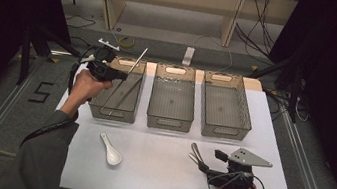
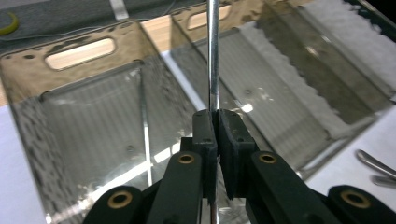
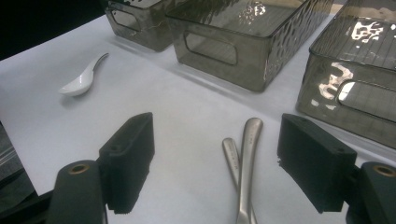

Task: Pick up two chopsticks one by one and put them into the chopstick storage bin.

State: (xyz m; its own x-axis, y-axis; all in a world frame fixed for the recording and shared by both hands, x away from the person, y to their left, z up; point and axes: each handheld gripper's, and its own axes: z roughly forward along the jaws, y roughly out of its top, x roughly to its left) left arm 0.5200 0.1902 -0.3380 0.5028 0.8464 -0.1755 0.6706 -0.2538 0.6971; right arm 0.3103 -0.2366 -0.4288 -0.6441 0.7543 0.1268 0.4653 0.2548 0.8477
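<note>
Table: the white table (image 1: 159, 174) takes the middle and lower part of the high view, my sleeves coming in from the bottom edge.
Bins: three smoky clear plastic bins stand in a row across the middle of that view, the left bin (image 1: 98, 105), the middle bin (image 1: 169, 123) and the right bin (image 1: 223, 131), close side by side.
My right gripper: my right gripper (image 3: 215, 163) sits at the lower right of the high view; its jaws stand wide apart and grip nothing, low over the tabletop.
My left gripper: my left gripper (image 2: 216, 135), at the upper left of the high view, is over the left bin; its jaws are pressed together on a metal chopstick (image 2: 213, 51).
Chopsticks: the held one slants up toward the bin's far end; a second chopstick (image 2: 145, 135) lies inside the left bin.
Metal handles: two crossed metal utensil handles (image 3: 245, 158) lie on the table between my right jaws.
Spoon: a white ceramic soup spoon (image 1: 111, 150) lies lower left of centre, well apart from both grippers.
</note>
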